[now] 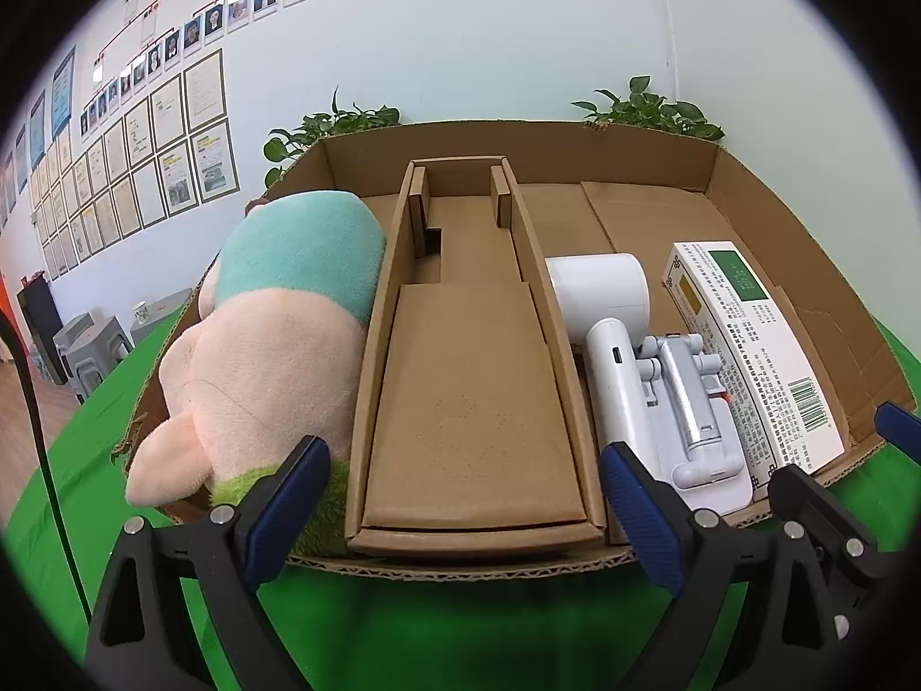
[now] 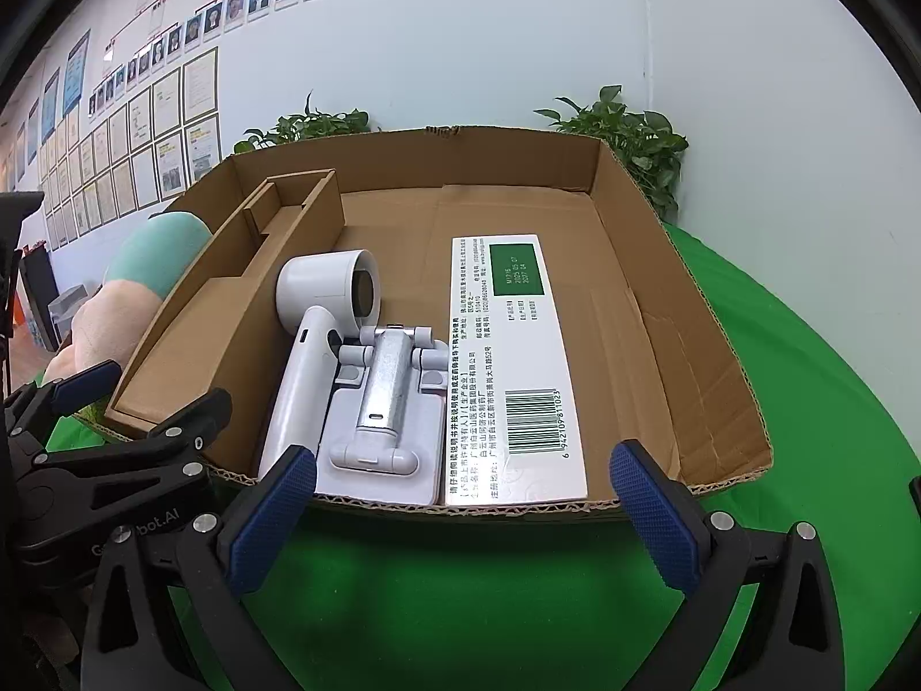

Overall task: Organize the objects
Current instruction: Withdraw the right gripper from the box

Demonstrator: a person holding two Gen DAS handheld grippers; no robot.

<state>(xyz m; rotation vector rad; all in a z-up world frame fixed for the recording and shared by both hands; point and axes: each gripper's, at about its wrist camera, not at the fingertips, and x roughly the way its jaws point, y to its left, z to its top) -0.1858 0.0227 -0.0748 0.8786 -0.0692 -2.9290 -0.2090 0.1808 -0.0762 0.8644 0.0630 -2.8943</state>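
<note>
Claws (image 1: 466, 495) (image 2: 466, 509) (ribbed blue pads) gape wide, empty, before corrugated cardboard tray (image 2: 633, 184).

Cardboard tray (image 2: 679, 311) set on table cloth (image 2: 806, 403), plush toy (image 1: 276, 334) at its left end, inner carton (image 1: 472, 380) beside it, hair dryer (image 2: 316, 340), folding stand (image 2: 385, 403), medicine box (image 2: 512, 368) ranged rightward, plants (image 2: 627, 132) placed behind.

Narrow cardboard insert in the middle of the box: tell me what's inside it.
The narrow brown cardboard insert holds no objects: only a raised cardboard platform and two small cardboard tabs at its far end. Anything under that platform is covered.
</note>
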